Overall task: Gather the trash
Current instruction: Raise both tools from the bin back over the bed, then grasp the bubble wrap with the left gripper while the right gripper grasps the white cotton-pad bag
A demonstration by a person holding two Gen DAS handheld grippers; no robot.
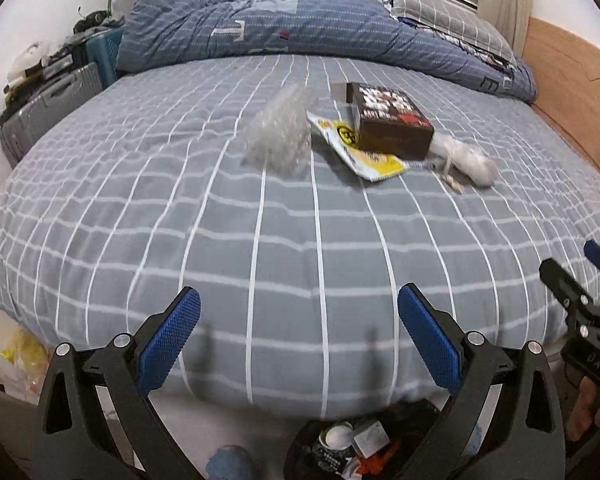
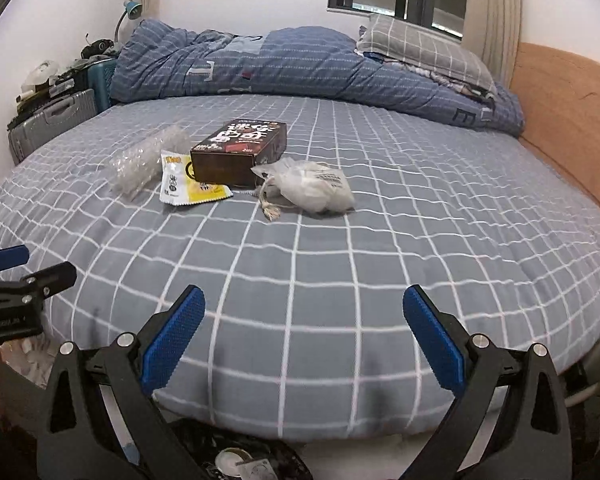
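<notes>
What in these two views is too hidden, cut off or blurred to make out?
- Bin contents: left wrist view, cut by the bottom edge and the left gripper.
- Box print: right wrist view, too small.
- Yellow packet: partly under the box, blurred.

left gripper [image 1: 299, 312]: black plastic frame; two angled fingers with triangular cut-outs; silver round screws at the joints
left pads [image 1: 172, 344]: blue, finely dimpled rubber
right gripper [image 2: 304, 314]: same black frame; silver screws; white lettering on its body, seen from the left wrist, too small to read
right pads [image 2: 434, 340]: blue, dimpled
</notes>
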